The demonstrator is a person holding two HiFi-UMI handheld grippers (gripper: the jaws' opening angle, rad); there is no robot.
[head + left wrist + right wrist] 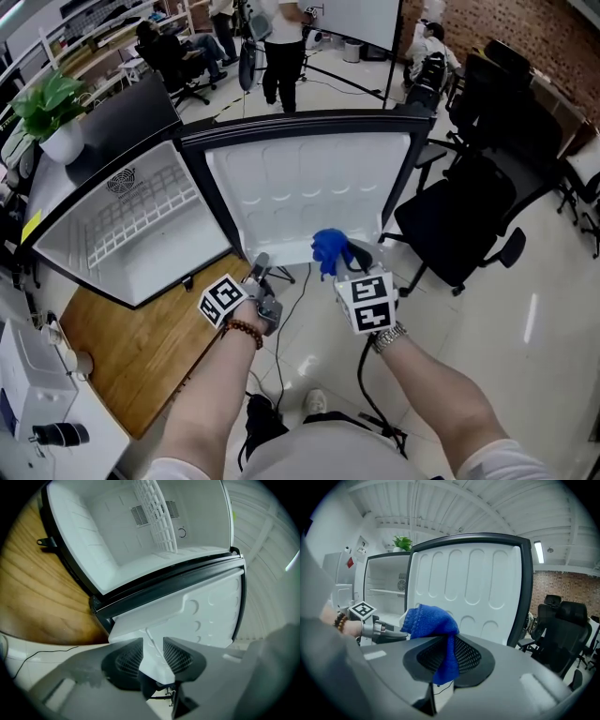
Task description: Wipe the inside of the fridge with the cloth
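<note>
Fridge: you have one fridge (122,234) with a black frame and a smooth white moulded liner. It stands open by the right edge of the wooden worktop (131,361).
Door: the single door (300,192) is swung out past that edge, over the tiled floor. Its white inner panel is pressed with round-topped recesses, four in the upper row.
Shelf: there is one white wire grid shelf (141,211) inside the cavity.
Cloth: your one blue cloth (429,623) is soft, looped terry, bunched into a lump. It is off the worktop, just in front of the door's inner face near its lower edge.
Right gripper: your right gripper (445,653) has its mesh-patterned pads clamped on the cloth, and a fold hangs down between them.
Left gripper: your left gripper (153,656) has its jaws apart. The door's white lower corner sits in the gap between them.
Bracelet: one string of round brown beads (246,330) sits on your left wrist.
</note>
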